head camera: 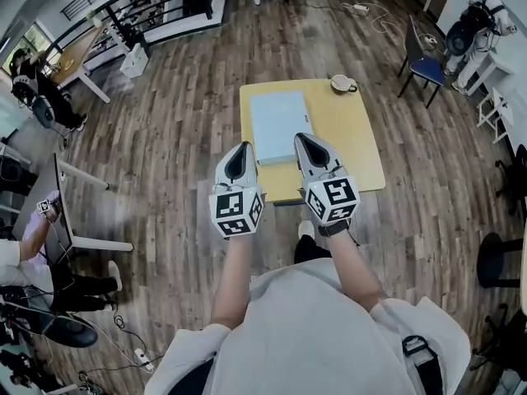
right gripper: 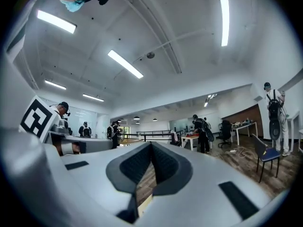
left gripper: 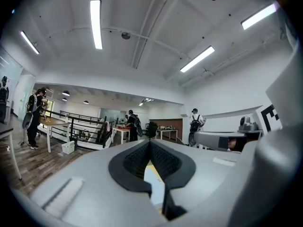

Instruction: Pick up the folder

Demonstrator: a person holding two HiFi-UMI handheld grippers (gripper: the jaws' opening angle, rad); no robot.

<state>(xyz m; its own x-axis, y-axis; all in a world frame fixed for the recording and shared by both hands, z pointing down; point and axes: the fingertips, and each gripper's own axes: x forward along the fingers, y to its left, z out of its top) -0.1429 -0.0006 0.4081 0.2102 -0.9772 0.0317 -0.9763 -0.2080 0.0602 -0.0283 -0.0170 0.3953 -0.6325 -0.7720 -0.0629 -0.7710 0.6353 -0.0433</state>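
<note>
A pale blue folder (head camera: 278,125) lies flat on a small yellow-topped table (head camera: 356,138). My left gripper (head camera: 245,148) hovers at the table's near left edge, its jaws shut with nothing between them. My right gripper (head camera: 305,141) is held beside it, its tips by the folder's near right corner, jaws shut and empty too. In the left gripper view the left gripper (left gripper: 150,143) points level across the room, with a strip of folder (left gripper: 155,183) and table showing below its pads. In the right gripper view the right gripper (right gripper: 151,145) also points level.
A white cup on a saucer (head camera: 342,83) stands at the table's far right corner. A blue chair (head camera: 422,62) is beyond to the right, desks and people at the left (head camera: 37,89). Wooden floor surrounds the table.
</note>
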